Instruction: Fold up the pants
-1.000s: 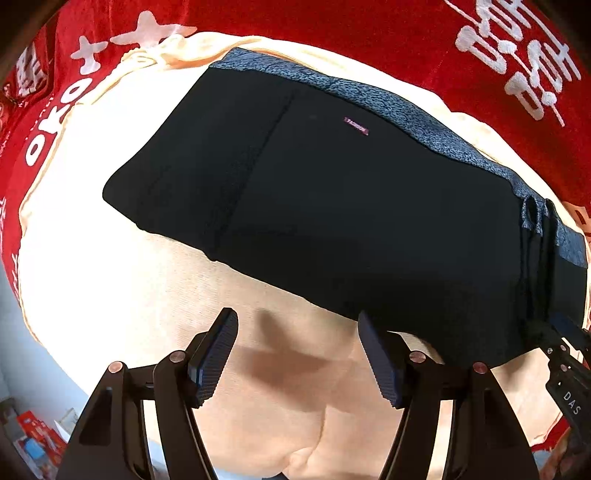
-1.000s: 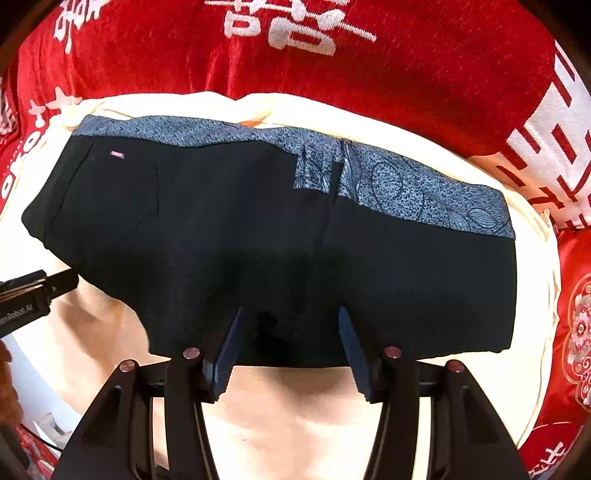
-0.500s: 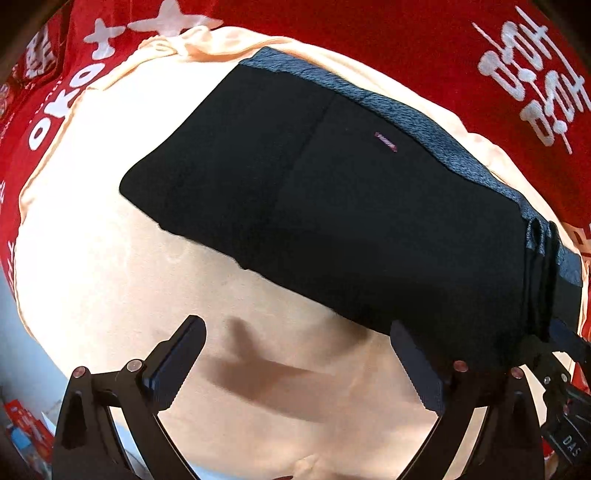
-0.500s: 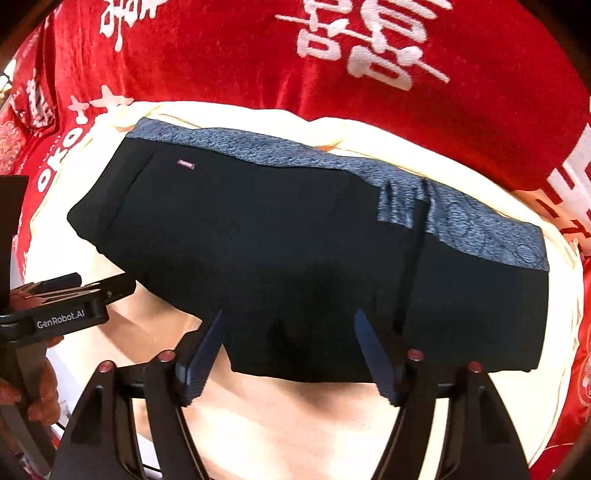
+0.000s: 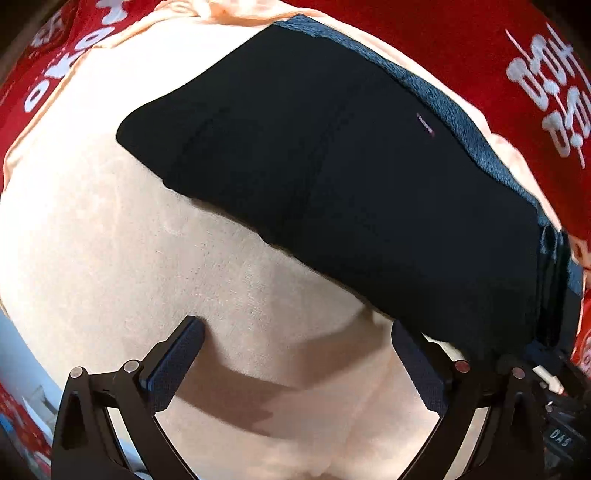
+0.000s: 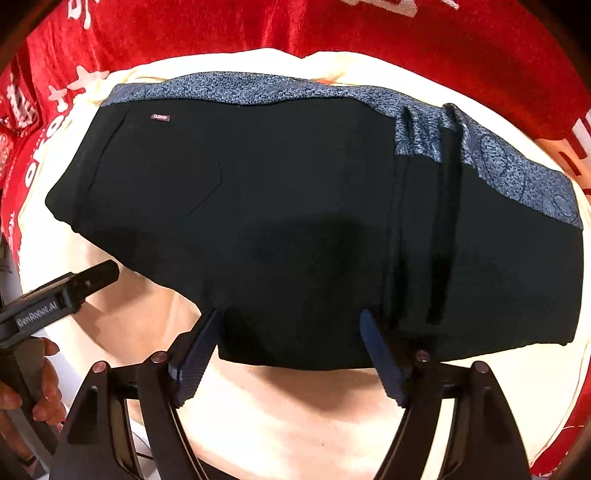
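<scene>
1. Looking straight down here: black pants (image 6: 295, 206) lie folded into a wide flat bundle on a cream cloth (image 5: 110, 240), and that cloth sits on top of a red blanket (image 6: 332, 33) with white lettering.
2. The blue-grey patterned waistband (image 6: 258, 88) runs along the far edge of the bundle, next to the cloth's far edge. There's a tiny label (image 6: 160, 117) near the far left corner of the pants.
3. On the right part of the bundle a few vertical folds (image 6: 443, 206) stack up where the fabric doubles over.
4. Left gripper (image 5: 295, 354): jaws spread really wide, they've just been opening, and there's only bare cream cloth between them. Its right finger (image 5: 417, 365) sits right at the near edge of the pants; I can't tell whether it touches them. The left finger (image 5: 177, 358) is out over plain cloth, clear of the fabric.
5. Right gripper (image 6: 291, 347): also spread, a bit less than the left, and it's just been opening too. The near edge of the pants lies between its two fingers, but the pads aren't pressing on it.
6. In the right wrist view the left gripper pokes in from the left edge, with a hand (image 6: 33, 398) wrapped around its handle.
7. The near part of the cream cloth is bare, with gripper shadows on it.
</scene>
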Available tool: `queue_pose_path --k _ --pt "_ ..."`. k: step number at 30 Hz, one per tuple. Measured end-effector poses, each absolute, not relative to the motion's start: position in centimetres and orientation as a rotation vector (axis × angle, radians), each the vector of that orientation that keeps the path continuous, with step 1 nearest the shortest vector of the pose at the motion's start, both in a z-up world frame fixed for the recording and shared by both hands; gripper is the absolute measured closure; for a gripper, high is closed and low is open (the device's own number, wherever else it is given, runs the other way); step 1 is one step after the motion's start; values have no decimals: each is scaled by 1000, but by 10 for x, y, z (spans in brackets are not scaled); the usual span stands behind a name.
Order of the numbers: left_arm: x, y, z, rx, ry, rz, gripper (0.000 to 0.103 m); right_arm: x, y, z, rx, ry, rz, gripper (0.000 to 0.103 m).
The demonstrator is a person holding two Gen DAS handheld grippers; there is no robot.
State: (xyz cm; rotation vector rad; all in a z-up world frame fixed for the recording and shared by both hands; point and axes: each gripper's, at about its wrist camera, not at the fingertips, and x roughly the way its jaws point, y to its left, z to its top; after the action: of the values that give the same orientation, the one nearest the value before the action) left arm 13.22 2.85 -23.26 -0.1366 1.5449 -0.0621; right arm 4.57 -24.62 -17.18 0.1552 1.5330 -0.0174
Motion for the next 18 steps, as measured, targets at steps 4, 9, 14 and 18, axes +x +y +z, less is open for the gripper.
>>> queue_pose_path --k 4,9,14,18 --pt "127 25 -240 -46 1542 -88 1 45 -248 -172 173 1532 -19 23" --pt "133 9 -241 31 1576 -85 1 47 -247 -174 155 1541 -13 22" --pt "141 40 -235 -219 1559 -57 1 46 -242 -177 133 1534 -3 21" --pt "148 60 -225 -313 1525 -52 1 48 -239 -179 120 1537 -4 20"
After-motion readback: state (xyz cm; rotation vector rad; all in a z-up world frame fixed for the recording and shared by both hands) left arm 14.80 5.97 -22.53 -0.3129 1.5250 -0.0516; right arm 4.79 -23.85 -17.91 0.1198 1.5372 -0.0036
